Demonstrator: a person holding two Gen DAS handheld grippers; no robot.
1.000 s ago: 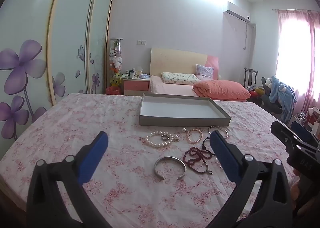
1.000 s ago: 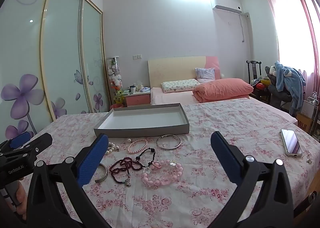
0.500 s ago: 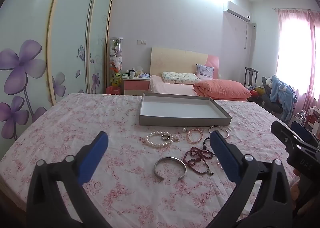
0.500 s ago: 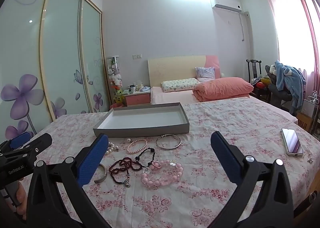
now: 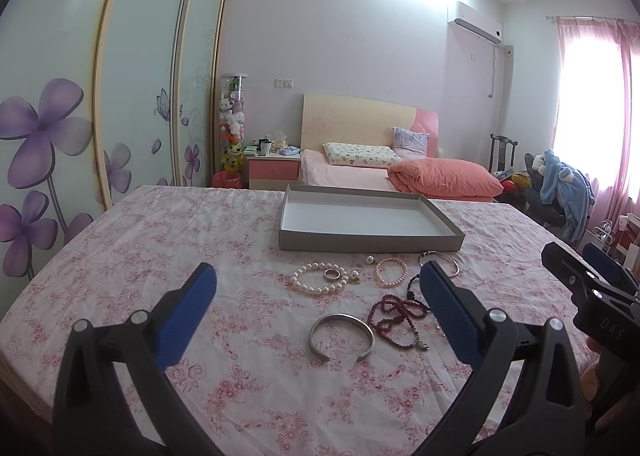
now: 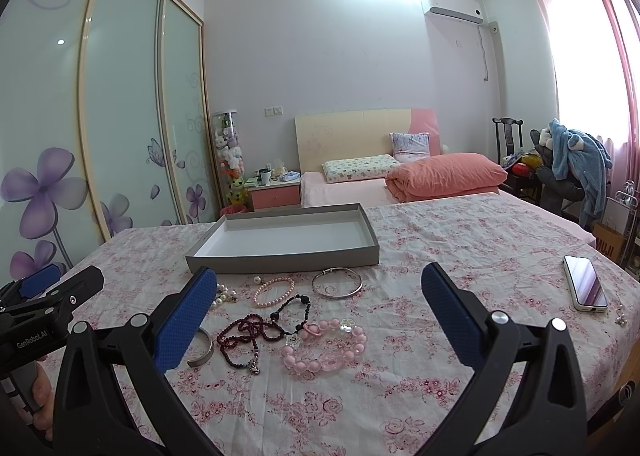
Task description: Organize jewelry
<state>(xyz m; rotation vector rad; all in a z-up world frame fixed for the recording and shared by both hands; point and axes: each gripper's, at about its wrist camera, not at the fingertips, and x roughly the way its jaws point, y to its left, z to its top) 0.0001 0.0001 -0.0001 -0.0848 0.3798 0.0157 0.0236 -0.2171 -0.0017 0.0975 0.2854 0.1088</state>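
Note:
An empty grey tray (image 5: 372, 243) (image 6: 280, 256) sits on the floral cloth. In front of it lie a white pearl bracelet (image 5: 318, 288) with a ring (image 5: 332, 274), a small pink bead bracelet (image 5: 390, 271) (image 6: 275, 291), a thin silver bangle (image 6: 337, 282), a silver cuff (image 5: 341, 336), dark red beads (image 5: 394, 314) (image 6: 244, 336), black beads (image 6: 290, 310) and a chunky pink bracelet (image 6: 324, 350). My left gripper (image 5: 316, 292) hovers open above the cuff and pearls. My right gripper (image 6: 319, 290) hovers open above the pink pieces. Neither holds anything.
A phone (image 6: 585, 288) lies on the cloth at the right. A small charm (image 6: 621, 320) rests near it. Behind the table stand a bed (image 6: 400, 175), a nightstand (image 6: 276, 193), a chair with a blue garment (image 6: 576, 163) and sliding wardrobe doors (image 6: 120, 115).

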